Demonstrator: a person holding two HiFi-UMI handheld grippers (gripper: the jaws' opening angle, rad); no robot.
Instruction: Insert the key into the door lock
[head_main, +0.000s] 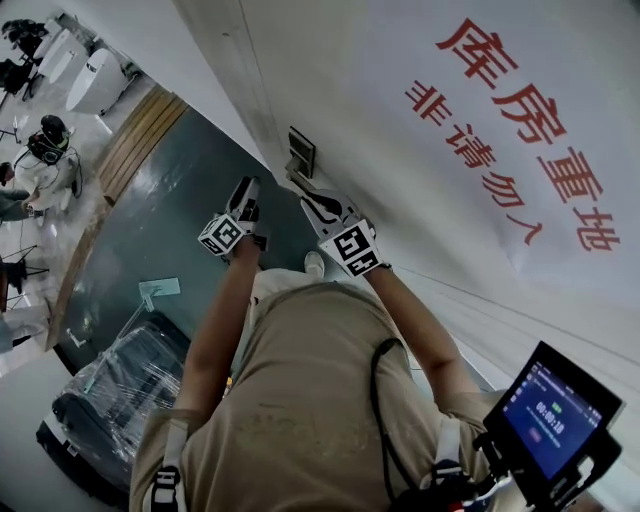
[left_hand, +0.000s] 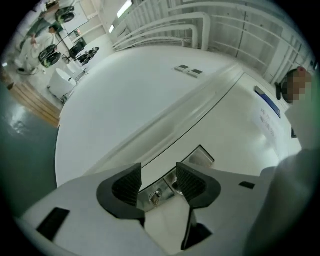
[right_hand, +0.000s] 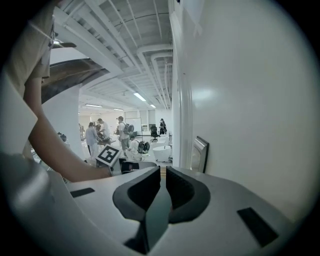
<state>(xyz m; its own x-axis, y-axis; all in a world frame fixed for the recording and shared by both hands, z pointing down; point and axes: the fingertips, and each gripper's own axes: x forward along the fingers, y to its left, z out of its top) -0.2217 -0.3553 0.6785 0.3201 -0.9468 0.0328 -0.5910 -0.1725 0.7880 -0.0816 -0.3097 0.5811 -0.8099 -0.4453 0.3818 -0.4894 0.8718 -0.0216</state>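
- From where I stand, what looks like the key (left_hand: 156, 196) is seated in the lock plate (left_hand: 200, 156) on the door (left_hand: 225, 135). The left gripper (left_hand: 159, 174) should back straight out, kept wide so it does not knock the key.
- Its fingers are spread and pinch nothing; the key shows between them, clear of both pads.
- The right gripper (right_hand: 163, 175) has its fingers all but together, empty, beside the door.
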